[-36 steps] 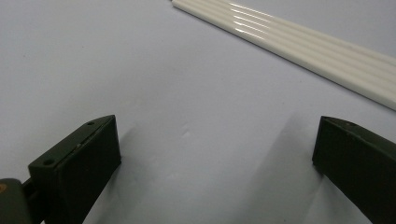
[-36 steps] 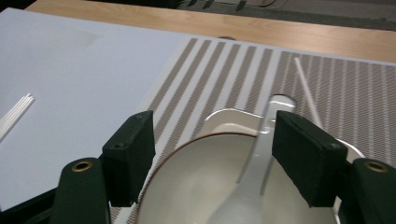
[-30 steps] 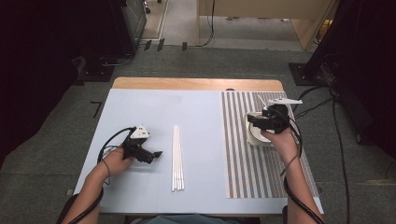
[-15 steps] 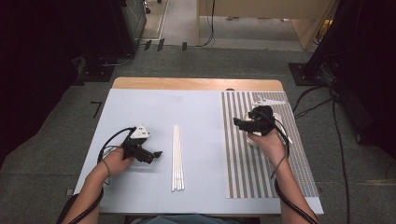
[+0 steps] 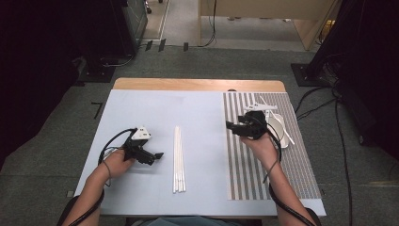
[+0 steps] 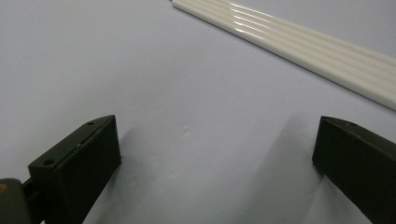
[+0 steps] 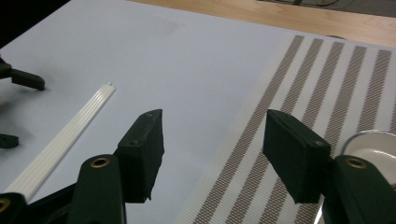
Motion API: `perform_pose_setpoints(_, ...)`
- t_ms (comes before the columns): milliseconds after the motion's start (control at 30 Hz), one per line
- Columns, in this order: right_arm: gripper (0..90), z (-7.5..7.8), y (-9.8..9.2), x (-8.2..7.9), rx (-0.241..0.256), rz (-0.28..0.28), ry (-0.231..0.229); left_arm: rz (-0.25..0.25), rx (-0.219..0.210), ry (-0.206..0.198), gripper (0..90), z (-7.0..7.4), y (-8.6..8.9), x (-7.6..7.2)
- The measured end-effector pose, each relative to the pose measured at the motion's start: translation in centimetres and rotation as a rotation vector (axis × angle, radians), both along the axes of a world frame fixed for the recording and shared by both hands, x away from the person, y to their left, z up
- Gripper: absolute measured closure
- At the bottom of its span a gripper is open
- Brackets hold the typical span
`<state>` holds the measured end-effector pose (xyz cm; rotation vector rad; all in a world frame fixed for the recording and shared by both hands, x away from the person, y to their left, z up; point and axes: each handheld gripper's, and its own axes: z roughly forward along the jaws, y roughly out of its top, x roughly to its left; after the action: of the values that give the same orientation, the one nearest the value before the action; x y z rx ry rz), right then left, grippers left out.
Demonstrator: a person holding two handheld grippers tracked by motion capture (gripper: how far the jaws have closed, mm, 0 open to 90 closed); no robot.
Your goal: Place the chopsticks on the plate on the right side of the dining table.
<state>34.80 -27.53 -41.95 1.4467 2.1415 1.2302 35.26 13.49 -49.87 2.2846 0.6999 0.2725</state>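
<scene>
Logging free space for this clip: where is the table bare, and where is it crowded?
Bare: the blue sheet between the sticks and the striped mat, its far half, and the mat's near end. Crowded: the mat's far right, around the bowl and right claw.

The high view looks forward and down on the whole pale blue table (image 5: pixel 141 108). The left gripper view sits low and close over that surface, facing the row of thin white sticks (image 6: pixel 299 46). The right gripper view looks from higher across the brown-striped woven mat (image 7: pixel 299 93), apparently toward the same sticks.
</scene>
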Motion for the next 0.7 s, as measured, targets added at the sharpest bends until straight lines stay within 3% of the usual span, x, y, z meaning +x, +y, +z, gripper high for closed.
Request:
perform_pose_setpoints(167,42.2,-0.5,1.3,-0.3,0.022,0.042,0.012,0.000,0.000,0.000,0.6,0.0,0.0,0.0)
perform_pose_setpoints(267,40.7,-0.9,2.3,-0.4,-0.010,0.072,-0.006,0.001,-0.001,0.000,0.6,0.0,0.0,0.0)
perform_pose_setpoints(500,37.1,-1.9,4.0,-0.4,-0.111,0.111,0.001,0.001,-0.001,0.000,0.6,0.0,0.0,0.0)
perform_pose_setpoints(700,34.8,-2.5,5.4,-0.4,-0.104,0.113,-0.005,0.001,-0.002,0.000,0.5,0.0,0.0,0.0)
